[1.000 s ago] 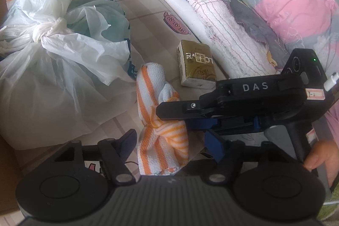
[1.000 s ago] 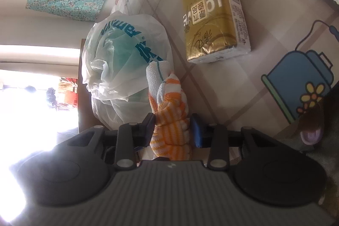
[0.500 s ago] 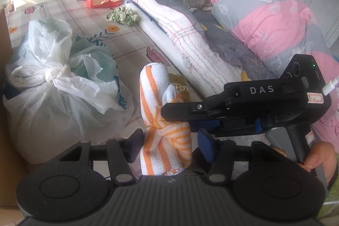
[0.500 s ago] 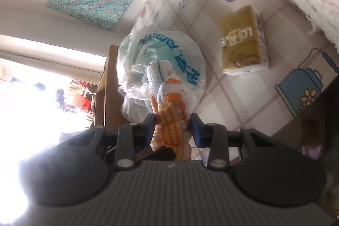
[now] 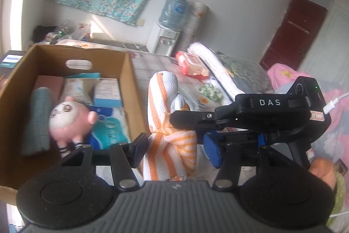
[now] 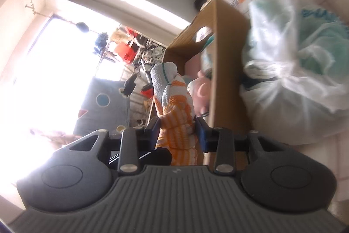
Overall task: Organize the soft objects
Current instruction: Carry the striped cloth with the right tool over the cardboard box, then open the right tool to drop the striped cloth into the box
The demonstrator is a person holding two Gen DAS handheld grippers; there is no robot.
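Note:
An orange-and-white striped towel [image 5: 165, 102], knotted in the middle, hangs in the air between both grippers. My left gripper [image 5: 174, 151] is shut on its lower part: the left pad presses the cloth and the right pad sits at its edge. My right gripper [image 5: 178, 121] comes in from the right, held by a hand [image 5: 322, 169], and clamps the knot. In the right wrist view the towel [image 6: 176, 106] stands pinched between the right gripper's [image 6: 177, 130] pads. An open cardboard box [image 5: 128, 84] is just left of the towel, with a pink plush toy [image 5: 67, 119] inside.
The box [image 6: 226, 58] also holds tissue packs and a folded grey-green cloth. A tied white plastic bag [image 6: 294, 80] lies against its outer wall. On the bed behind are a red tissue pack [image 5: 192, 62], a green scrunched cloth [image 5: 210, 91] and rolled bedding [image 5: 216, 67].
Both grippers rose with the towel and swung left, from over the gold tissue pack and plastic bag to beside the box. The left jaws narrowed onto the towel.

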